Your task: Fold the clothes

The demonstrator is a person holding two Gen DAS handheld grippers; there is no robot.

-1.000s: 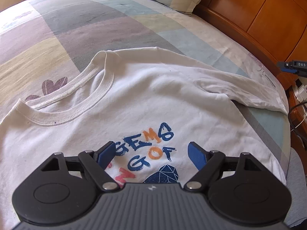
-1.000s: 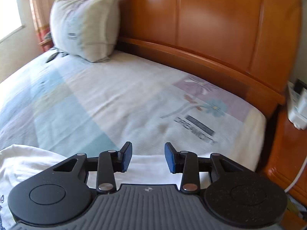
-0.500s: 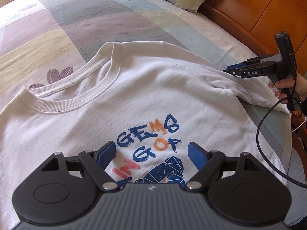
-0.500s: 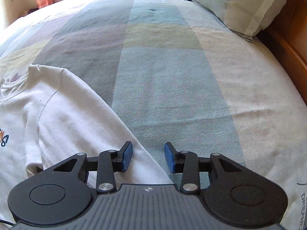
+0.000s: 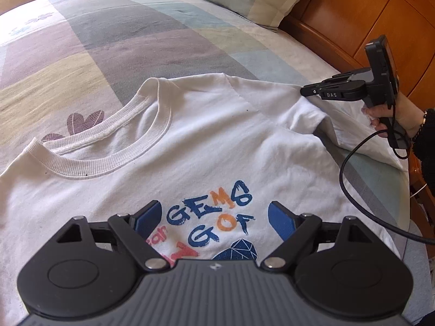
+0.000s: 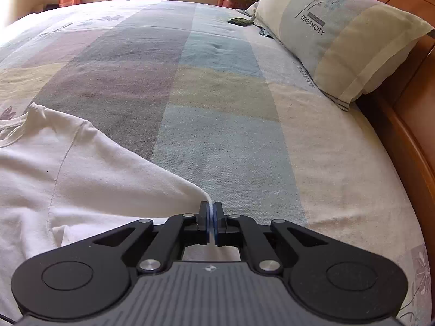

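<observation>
Right gripper [image 6: 210, 218] clamped tight on the sleeve edge of the white T-shirt [image 5: 206, 146], spread print-up on the bed [image 6: 217, 87]. Left gripper [image 5: 214, 217] wide apart, empty, hovering over the chest print. Sleeve running out rightward; fold presumably inward, toward the collar.

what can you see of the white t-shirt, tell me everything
The t-shirt is white, soft knit by the look, with a ribbed round collar and a chest print in blue, orange and pink letters above a blue gem. It lies face up and lightly wrinkled on the patchwork bed. The right claw is shut on the sleeve edge, pulling it to a point. The left claw hovers open over the print.
</observation>
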